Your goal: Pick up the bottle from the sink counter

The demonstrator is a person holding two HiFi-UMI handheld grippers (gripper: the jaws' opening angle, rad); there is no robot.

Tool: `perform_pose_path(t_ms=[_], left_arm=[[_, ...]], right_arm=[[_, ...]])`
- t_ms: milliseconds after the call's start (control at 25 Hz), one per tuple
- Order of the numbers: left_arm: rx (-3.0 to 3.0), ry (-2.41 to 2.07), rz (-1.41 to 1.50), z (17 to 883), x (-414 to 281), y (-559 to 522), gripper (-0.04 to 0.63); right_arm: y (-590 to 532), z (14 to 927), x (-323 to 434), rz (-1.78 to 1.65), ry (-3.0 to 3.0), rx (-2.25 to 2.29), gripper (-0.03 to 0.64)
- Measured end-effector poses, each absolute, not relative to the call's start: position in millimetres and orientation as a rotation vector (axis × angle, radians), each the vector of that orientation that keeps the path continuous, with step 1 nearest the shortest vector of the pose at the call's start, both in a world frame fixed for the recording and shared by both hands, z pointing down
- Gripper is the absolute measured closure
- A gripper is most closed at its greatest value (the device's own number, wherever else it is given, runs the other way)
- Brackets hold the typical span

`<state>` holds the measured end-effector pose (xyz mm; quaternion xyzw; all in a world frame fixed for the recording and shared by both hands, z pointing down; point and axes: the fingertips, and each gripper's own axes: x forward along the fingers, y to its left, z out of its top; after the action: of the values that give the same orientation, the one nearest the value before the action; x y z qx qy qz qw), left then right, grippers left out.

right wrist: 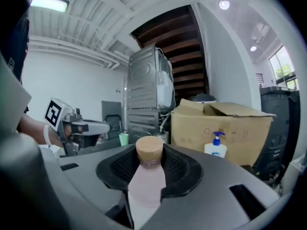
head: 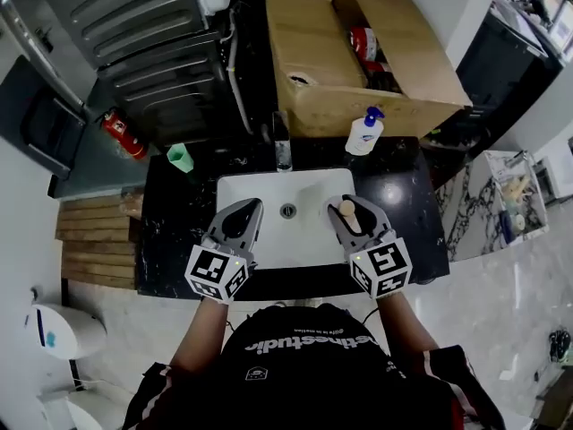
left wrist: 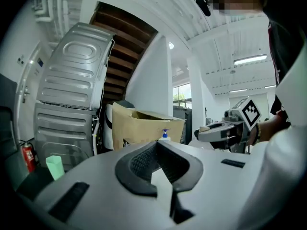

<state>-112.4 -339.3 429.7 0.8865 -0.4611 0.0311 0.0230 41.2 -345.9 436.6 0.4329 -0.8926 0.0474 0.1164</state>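
Observation:
A small bottle (head: 346, 210) with a pale pink body and a tan cork-like cap stands between the pads of my right gripper (head: 354, 206), above the right side of the white sink basin (head: 269, 240). In the right gripper view the bottle (right wrist: 147, 171) rises upright through the right gripper (right wrist: 149, 150), whose pads press on its sides just below the cap. My left gripper (head: 243, 209) hovers over the left half of the basin. Seen from its own camera, the left gripper (left wrist: 157, 145) has its tips together with nothing between them.
A white pump dispenser (head: 364, 133) stands on the black counter (head: 179, 231) behind the basin, in front of an open cardboard box (head: 358, 52). The faucet (head: 282, 146) is at the back centre and a green cup (head: 180, 156) at the back left. A red fire extinguisher (head: 123, 134) lies further left.

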Motion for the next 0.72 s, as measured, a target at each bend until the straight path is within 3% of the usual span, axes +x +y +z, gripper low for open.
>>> perform_pose_path(t_ms=[280,720], left_arm=[[2.734,-1.559,0.052,407,-157,-314,0.580],[2.726,-1.589,0.022,399,-176,-304,0.580]], right_arm=[[-311,401,-39,0.091,-2.760,1.036,0.454],[-296,392,-57,0.061,-2.767,1.001,0.454]])
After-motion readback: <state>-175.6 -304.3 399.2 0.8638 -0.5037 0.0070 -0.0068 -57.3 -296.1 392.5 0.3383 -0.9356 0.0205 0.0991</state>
